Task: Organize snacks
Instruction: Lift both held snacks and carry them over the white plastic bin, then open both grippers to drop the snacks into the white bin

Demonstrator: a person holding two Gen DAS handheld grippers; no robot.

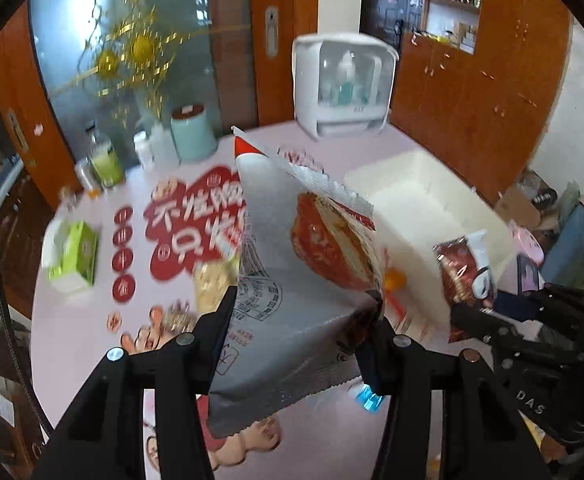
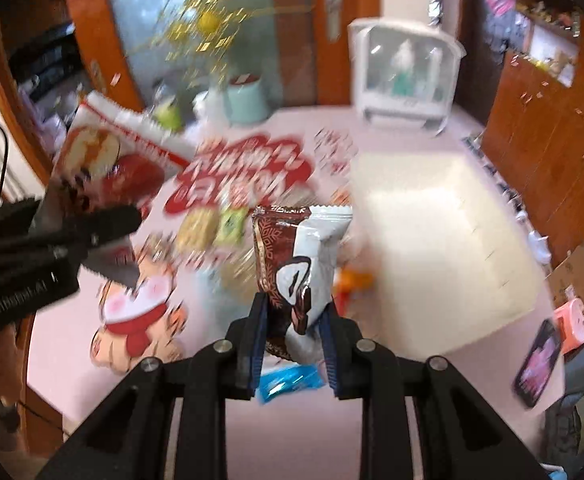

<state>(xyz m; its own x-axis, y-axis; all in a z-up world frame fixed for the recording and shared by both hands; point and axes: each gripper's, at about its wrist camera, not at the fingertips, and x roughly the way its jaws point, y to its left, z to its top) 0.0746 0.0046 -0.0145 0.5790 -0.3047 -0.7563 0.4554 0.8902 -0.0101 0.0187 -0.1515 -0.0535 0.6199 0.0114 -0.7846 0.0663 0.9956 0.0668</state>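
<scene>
Left gripper (image 1: 303,308) clamps grey packet (image 1: 292,280) (silver-backed); right gripper (image 2: 293,312) pinches brown wrapper (image 2: 295,256).

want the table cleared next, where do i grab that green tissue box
Grip the tissue box across its two long green sides, coming from above. It lies flat on the table with free space around it. Both grippers hold snack packs now.

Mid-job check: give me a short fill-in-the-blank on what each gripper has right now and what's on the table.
1. The left gripper is shut on a large ____ and red snack bag.
2. The right gripper is shut on a small brown and ____ packet.
3. The cream bin stands on the ____ table.
4. A ____ wrapper lies below the right gripper.

Missing words: grey; white; pink; blue
</scene>
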